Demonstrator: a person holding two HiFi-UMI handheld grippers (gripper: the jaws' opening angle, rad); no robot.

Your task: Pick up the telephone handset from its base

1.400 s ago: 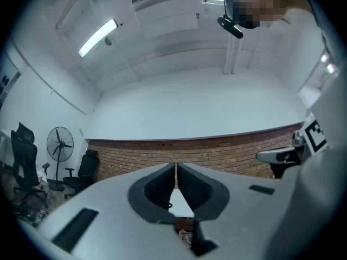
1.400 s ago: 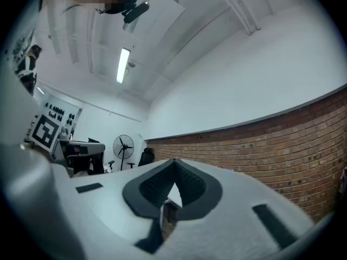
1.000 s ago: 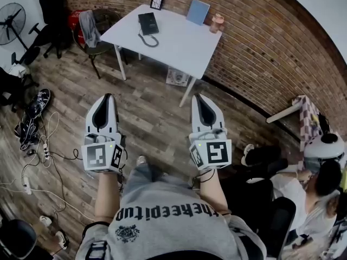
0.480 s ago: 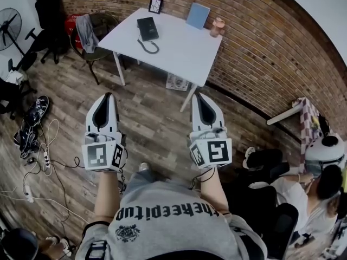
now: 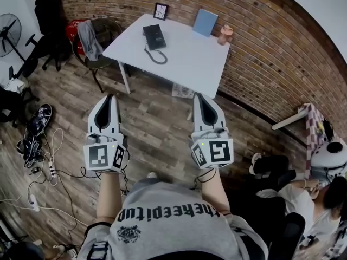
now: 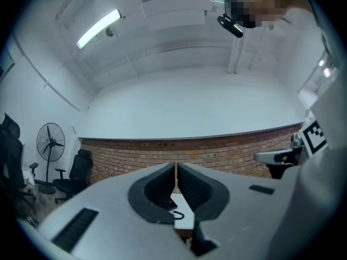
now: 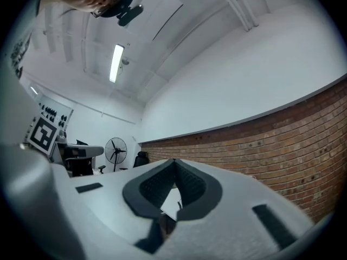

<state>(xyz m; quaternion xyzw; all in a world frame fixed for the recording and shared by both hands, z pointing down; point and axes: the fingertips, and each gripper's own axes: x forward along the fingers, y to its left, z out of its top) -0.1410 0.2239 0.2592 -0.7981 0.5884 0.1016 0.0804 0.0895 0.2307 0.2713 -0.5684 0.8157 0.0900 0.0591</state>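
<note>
Two tools, the left tool [image 5: 110,97] and the right tool [image 5: 199,96], are fully closed and empty, well short of the tabletop [image 5: 190,64]. The telephone [image 5: 154,37] lies there, its handset [image 5: 150,37] apparently seated on the base. Expect light, rigid, smooth plastic; grip it mid-handle.

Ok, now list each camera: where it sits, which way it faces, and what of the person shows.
Head view: on the person's head, looking steeply down at the white table with the telephone; shows forearms, left gripper, right gripper.
Left gripper view: on that gripper, looking along its shut jaws toward the brick wall.
Right gripper view: likewise, along its own shut jaws.
Shared: both gripper views show the fan and wall.
</note>
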